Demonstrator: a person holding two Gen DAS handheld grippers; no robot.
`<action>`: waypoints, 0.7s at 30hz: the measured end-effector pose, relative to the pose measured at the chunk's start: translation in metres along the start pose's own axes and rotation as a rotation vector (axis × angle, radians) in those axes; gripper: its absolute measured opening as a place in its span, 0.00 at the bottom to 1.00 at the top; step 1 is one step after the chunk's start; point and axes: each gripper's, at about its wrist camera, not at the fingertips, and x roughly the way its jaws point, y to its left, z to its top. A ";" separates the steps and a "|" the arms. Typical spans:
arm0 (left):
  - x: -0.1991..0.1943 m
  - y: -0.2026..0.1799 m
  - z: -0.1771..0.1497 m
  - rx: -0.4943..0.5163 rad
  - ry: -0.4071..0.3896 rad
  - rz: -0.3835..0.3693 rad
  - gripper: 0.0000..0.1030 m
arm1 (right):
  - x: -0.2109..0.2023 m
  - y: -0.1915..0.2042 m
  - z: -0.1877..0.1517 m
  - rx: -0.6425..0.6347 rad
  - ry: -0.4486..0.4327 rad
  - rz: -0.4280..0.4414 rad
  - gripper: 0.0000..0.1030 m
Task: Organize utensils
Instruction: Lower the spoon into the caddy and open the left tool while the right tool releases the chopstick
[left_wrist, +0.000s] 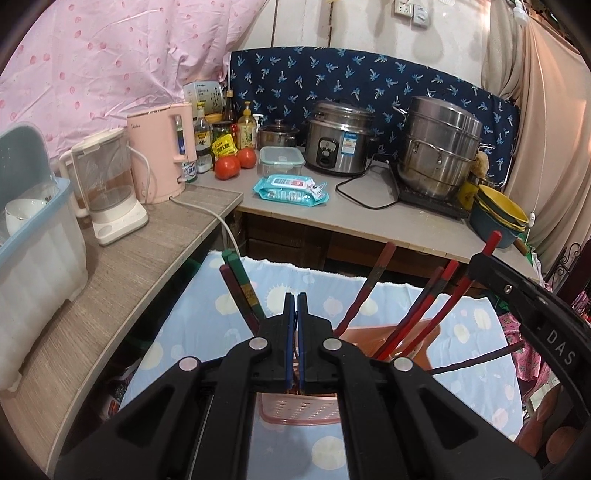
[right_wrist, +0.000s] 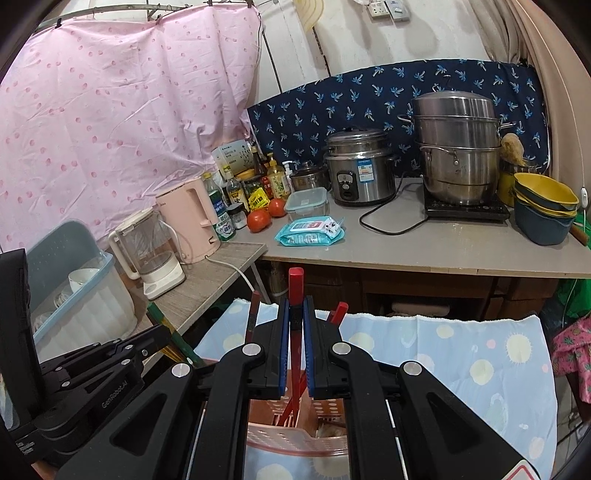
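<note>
A pink perforated utensil basket (left_wrist: 299, 408) stands on a blue sun-print cloth (left_wrist: 207, 295); it also shows in the right wrist view (right_wrist: 295, 439). Several red and dark chopsticks (left_wrist: 424, 306) lean out of it, and green-ended ones (left_wrist: 240, 284) lean left. My left gripper (left_wrist: 296, 299) is shut and empty, just above the basket. My right gripper (right_wrist: 296, 306) is shut on a red chopstick (right_wrist: 296, 280), held upright over the basket. In the left wrist view the right gripper (left_wrist: 480, 266) pinches that red chopstick (left_wrist: 493, 242) at the right. The left gripper (right_wrist: 159, 336) shows at the lower left.
A grey counter (right_wrist: 424, 243) holds a rice cooker (right_wrist: 356, 173), steamer pot (right_wrist: 456, 147), stacked bowls (right_wrist: 545, 210), wet wipes (right_wrist: 310, 230), tomatoes (right_wrist: 258, 219), bottles and a pink kettle (right_wrist: 190, 221). A dish bin (left_wrist: 29, 236) and a blender jug (left_wrist: 107, 184) stand at the left.
</note>
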 end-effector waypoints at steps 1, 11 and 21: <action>0.001 0.000 -0.001 -0.001 0.002 -0.001 0.01 | 0.001 0.000 -0.001 0.000 0.002 0.000 0.07; -0.002 0.002 -0.008 -0.029 -0.022 0.036 0.43 | 0.002 -0.005 -0.010 0.018 -0.010 -0.031 0.49; -0.016 -0.010 -0.022 0.004 -0.012 0.040 0.43 | -0.019 0.007 -0.026 -0.036 0.004 -0.056 0.52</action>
